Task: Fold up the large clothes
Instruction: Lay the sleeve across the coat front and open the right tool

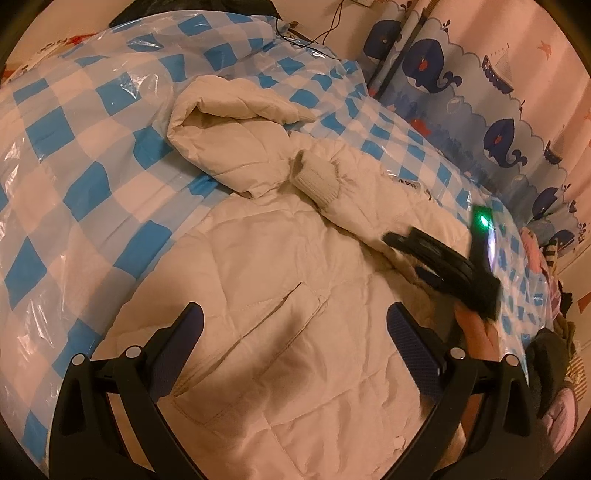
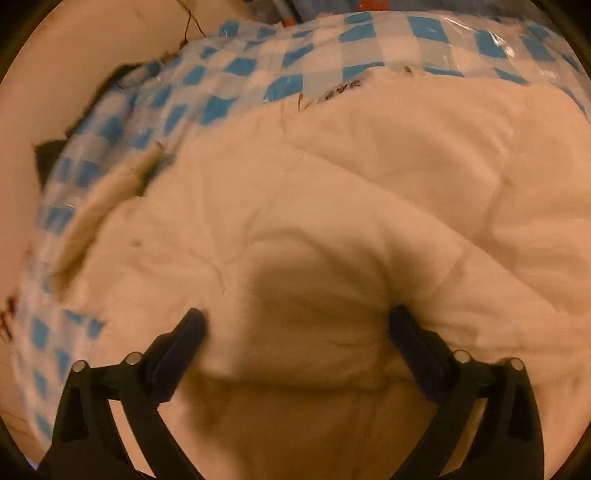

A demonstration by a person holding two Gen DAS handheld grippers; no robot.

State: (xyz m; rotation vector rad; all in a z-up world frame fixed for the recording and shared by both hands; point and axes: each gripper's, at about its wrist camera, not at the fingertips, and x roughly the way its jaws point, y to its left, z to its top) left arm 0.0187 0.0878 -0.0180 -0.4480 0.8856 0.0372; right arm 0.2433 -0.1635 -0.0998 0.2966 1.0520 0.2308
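Observation:
A cream quilted hooded coat [image 1: 280, 280] lies spread on a blue-and-white checked plastic sheet [image 1: 66, 155]. Its hood [image 1: 229, 125] lies at the far end and a sleeve with a ribbed knit cuff [image 1: 321, 177] is folded across the chest. My left gripper [image 1: 295, 325] is open and empty above the coat's pocket. My right gripper [image 2: 295, 325] is open, its fingers on either side of a raised fold of the coat [image 2: 314, 295]. The right gripper also shows in the left wrist view [image 1: 436, 254], blurred, low over the coat's right side.
A whale-print curtain [image 1: 480, 110] hangs along the far right. A pile of clothes [image 1: 554, 332] lies off the right edge of the sheet. Thin cables [image 1: 332, 26] run down the wall at the back. A dark cloth [image 2: 48, 155] sits at the sheet's left edge.

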